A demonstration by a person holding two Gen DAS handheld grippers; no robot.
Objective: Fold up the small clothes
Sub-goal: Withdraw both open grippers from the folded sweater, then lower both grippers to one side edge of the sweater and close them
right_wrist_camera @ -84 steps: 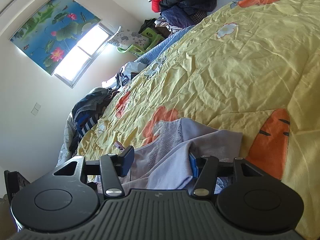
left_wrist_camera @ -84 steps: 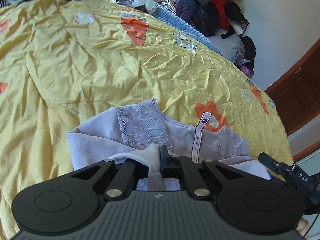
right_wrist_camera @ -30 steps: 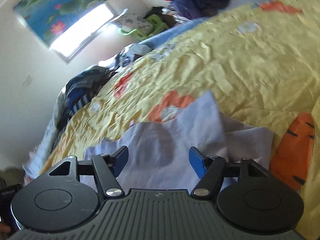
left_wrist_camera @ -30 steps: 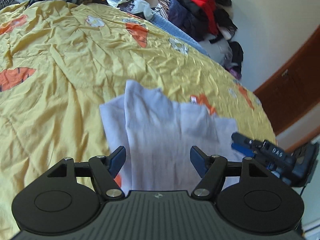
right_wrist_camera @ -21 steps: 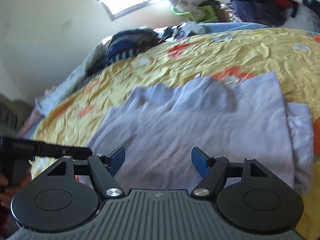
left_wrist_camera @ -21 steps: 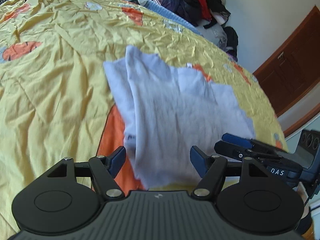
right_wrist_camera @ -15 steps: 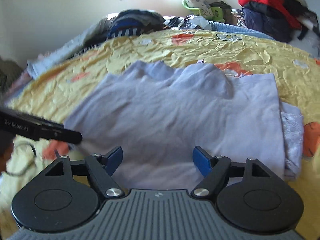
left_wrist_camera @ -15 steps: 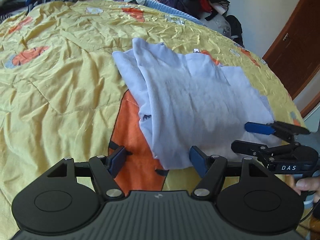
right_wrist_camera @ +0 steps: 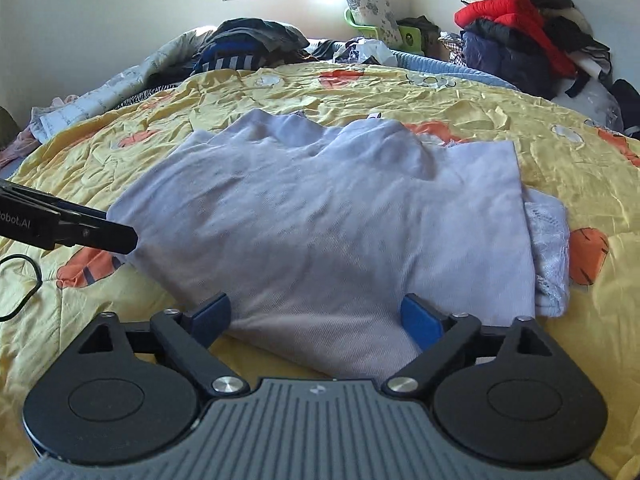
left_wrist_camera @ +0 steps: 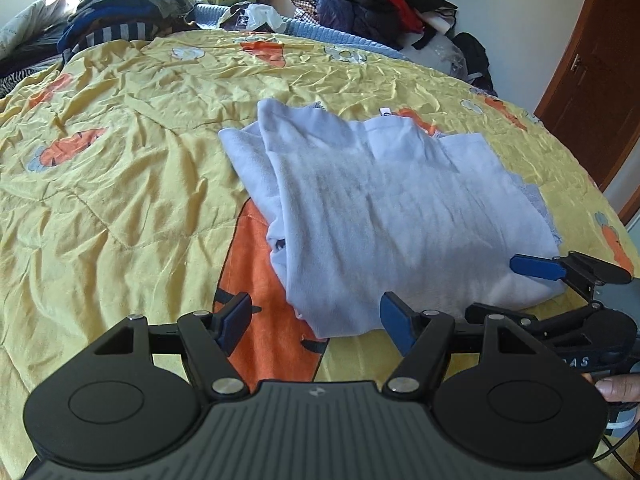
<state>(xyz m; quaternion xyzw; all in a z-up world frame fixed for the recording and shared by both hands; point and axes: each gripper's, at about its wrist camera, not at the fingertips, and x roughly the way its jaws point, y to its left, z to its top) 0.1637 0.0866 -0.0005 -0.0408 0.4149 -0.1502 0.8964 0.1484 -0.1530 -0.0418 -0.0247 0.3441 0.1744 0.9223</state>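
Lilac garment [right_wrist_camera: 328,232] lies folded on the bed [left_wrist_camera: 120,184]; we hold left gripper [left_wrist_camera: 316,318] and right gripper [right_wrist_camera: 316,316] fingers spread, empty, likely clear for the next fold.

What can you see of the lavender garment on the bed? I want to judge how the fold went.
The lavender garment lies folded over on the yellow quilt, a soft, knit-looking cloth in rumpled layers. A lace-trimmed edge sticks out from under its right side, and a small white tag shows at the far edge. Both grippers, left and right, are open; neither grips it.
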